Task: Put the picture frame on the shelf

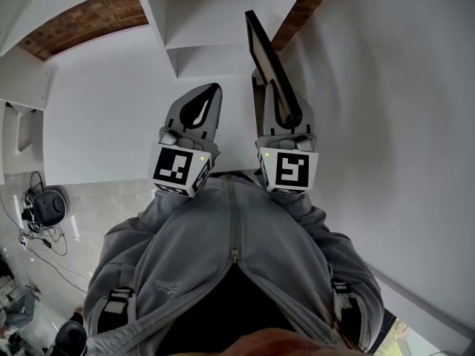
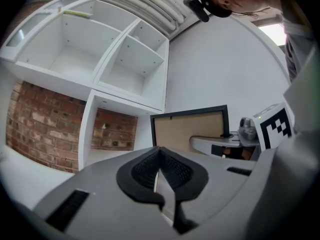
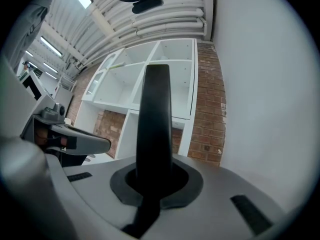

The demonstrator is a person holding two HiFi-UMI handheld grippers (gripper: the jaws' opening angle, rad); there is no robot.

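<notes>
Nearest us, over a grey jacket, we hold two grippers level and side by side. The left gripper has its jaws pressed together on nothing. The right gripper is clamped on the bottom edge of the picture frame, which stands upright and edge-on to us – black rim, tan backing board facing left. We judge the frame stiff, thin and fairly light, though possibly glass-fronted and fragile (no view shows its front). Gripped so low it could tip, so a hold on the rim, never the face, seems safest. Beyond it stands the white shelf, its open compartments looking bare, so only the dividers and the white wall close on the right could obstruct. A brick wall lies behind.
</notes>
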